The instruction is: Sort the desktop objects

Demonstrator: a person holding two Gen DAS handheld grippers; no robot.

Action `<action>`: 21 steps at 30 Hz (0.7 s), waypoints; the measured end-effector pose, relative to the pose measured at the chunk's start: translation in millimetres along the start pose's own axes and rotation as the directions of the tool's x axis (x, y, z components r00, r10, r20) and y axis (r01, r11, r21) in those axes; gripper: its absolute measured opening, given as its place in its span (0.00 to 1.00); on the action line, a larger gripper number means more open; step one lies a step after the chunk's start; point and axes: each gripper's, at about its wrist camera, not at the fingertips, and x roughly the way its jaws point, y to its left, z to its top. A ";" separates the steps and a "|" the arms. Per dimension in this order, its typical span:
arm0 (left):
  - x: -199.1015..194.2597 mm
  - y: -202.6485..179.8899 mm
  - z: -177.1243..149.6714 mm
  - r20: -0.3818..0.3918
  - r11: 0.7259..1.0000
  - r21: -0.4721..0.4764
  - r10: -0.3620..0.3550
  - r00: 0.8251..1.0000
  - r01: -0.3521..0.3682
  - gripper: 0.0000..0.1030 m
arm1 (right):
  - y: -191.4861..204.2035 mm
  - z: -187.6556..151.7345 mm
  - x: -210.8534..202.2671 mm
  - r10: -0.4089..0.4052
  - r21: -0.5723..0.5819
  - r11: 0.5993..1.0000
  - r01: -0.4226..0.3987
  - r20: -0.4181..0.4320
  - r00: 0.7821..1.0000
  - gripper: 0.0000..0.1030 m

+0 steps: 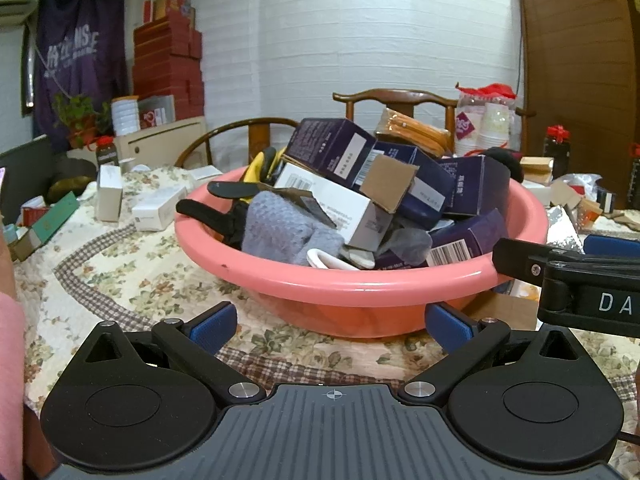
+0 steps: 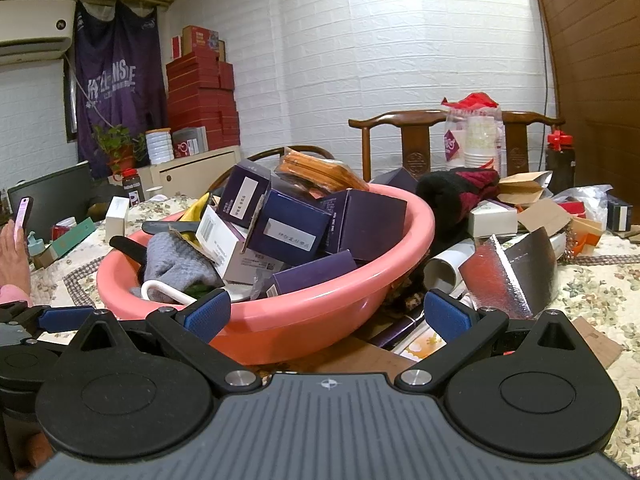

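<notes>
Blue rubbery pads tip both tools, and both stand spread wide with nothing between them. The left gripper (image 1: 332, 322) hovers low over the quilted floral tablecloth (image 1: 120, 280) at the near edge of the table, looking straight ahead at the pink plastic basin (image 1: 360, 280). The right gripper (image 2: 328, 316) is beside it, to the right, with the basin ahead and slightly left of it.

What is left to sort lies to the right of the basin: a crinkled silver foil pouch (image 2: 516, 268), a white tube (image 2: 444, 268) lying on its side with its open mouth facing us, flat cards and cardboard under them. From here I'd judge the right tool nearer to that pile, so the next pick falls to it; the tube's long axis runs away and rightward.

Inside the basin things are heaped past the rim: glossy dark purple boxes (image 2: 296, 224) tilted every way, a white carton (image 1: 332, 208) with barcode, a soft grey knitted cloth (image 1: 280, 232).

Farther back, near the far edge, a black and red woolly hat (image 2: 460, 188) slumps beside a white box (image 2: 492, 216).
</notes>
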 end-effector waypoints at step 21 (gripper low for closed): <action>0.1 -0.5 1.0 -0.003 1.000 0.002 -0.011 1.000 0.011 1.00 | 0.2 -0.5 -0.9 0.006 -0.001 1.000 -0.006 0.000 1.000 1.00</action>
